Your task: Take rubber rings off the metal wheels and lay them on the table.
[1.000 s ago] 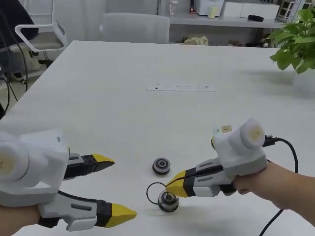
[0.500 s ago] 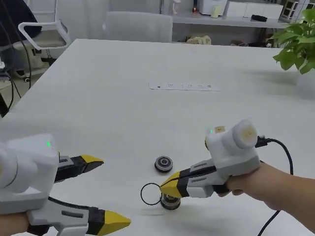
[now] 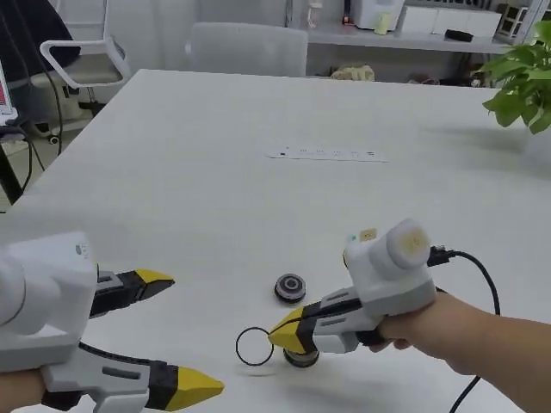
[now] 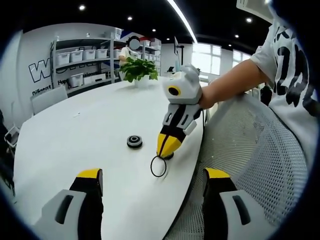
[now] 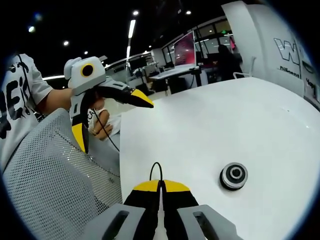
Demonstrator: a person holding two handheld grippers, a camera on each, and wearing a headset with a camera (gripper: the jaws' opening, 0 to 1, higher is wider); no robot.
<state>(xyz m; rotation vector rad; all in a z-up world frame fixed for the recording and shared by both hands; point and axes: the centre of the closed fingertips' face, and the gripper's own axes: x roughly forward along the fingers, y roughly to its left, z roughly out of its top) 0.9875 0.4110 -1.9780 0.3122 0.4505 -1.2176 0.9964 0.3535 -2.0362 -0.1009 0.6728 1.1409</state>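
Head view showed my right gripper (image 3: 284,334) pinched shut on a ring (image 3: 253,346) that stuck out left of its tips, low by the table (image 3: 258,198); I couldn't tell if it touched. A wheel (image 3: 303,356) sat under the tips. The far wheel (image 3: 290,287), seemingly ringed, lay just beyond, nearer the right gripper than my wide-open left gripper (image 3: 185,334).

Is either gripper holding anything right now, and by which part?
The right gripper pinches the black rubber ring by its edge; the left gripper is open, empty.
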